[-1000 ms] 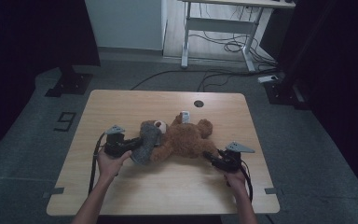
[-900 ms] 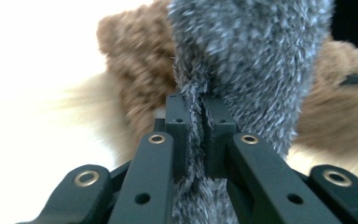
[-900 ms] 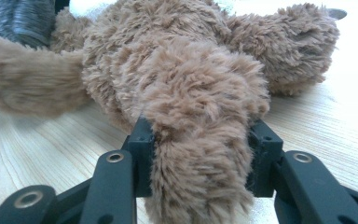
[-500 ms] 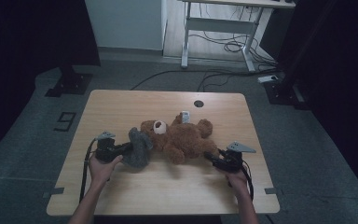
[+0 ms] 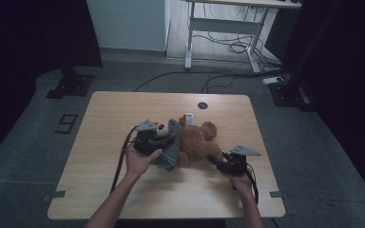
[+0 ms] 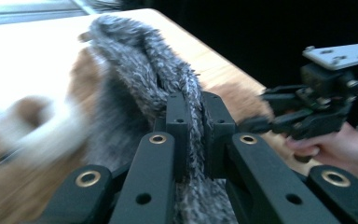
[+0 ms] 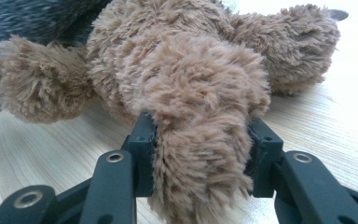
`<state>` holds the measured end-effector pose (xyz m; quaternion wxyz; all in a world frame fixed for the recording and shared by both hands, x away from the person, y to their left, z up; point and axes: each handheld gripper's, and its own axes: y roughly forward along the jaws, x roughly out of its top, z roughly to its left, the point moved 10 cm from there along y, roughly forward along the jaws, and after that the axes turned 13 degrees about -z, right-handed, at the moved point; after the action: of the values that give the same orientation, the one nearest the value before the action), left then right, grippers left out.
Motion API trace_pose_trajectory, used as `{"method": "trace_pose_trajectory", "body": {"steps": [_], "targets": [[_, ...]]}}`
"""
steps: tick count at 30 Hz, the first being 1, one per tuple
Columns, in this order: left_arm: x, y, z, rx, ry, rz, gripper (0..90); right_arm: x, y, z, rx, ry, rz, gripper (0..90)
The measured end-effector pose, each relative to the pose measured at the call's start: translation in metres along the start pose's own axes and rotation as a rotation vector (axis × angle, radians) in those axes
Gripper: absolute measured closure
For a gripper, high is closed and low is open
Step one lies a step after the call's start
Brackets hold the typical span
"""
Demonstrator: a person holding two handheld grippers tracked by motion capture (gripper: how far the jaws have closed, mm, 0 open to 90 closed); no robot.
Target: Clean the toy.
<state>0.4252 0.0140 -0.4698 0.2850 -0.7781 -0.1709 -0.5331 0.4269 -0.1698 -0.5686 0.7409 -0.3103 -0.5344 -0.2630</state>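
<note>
Clamping grey fuzzy cloth (image 6: pixel 168 84) – left gripper (image 6: pixel 193 135); right gripper (image 7: pixel 200 158) squeezing brown teddy bear (image 7: pixel 191 70) leg.

shaggy brown plush bear (image 7: pixel 182 70), fuzzy grey knit cloth (image 6: pixel 140 70), smooth matt wood table (image 5: pixel 123 109).

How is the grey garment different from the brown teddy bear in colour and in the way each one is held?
The grey garment is dark mottled grey; the teddy bear is plain light brown. The left gripper pinches a thin fold of the garment between nearly closed jaws, while the right gripper grips a thick leg of the bear with jaws wider apart. Both are soft and fuzzy, and each is clamped by one gripper.
</note>
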Motion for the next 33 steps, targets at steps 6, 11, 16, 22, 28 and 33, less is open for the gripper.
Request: {"method": "trace_pose_trajectory", "body": {"steps": [6, 11, 16, 22, 28, 33], "targets": [[0.007, 0.043, -0.040, -0.084, 0.032, 0.018, 83.0, 0.000, -0.001, 0.000, 0.002, 0.002, 0.002, 55.7], [0.005, 0.070, -0.059, -0.123, 0.042, 0.039, 83.2, 0.000, -0.001, 0.001, 0.003, 0.003, 0.002, 55.7], [-0.008, 0.096, -0.063, -0.140, 0.034, 0.086, 83.2, 0.000, 0.000, 0.001, -0.006, -0.004, 0.000, 55.7], [-0.036, 0.113, -0.053, -0.123, -0.003, 0.151, 83.3, -0.004, 0.001, 0.000, -0.014, -0.033, 0.030, 55.6], [-0.039, 0.098, -0.036, -0.074, 0.004, 0.162, 83.3, -0.007, 0.002, 0.000, -0.012, -0.041, 0.042, 55.7], [-0.033, 0.068, -0.012, 0.001, 0.055, 0.142, 83.2, -0.006, 0.000, -0.001, -0.007, -0.031, 0.032, 55.9]]}}
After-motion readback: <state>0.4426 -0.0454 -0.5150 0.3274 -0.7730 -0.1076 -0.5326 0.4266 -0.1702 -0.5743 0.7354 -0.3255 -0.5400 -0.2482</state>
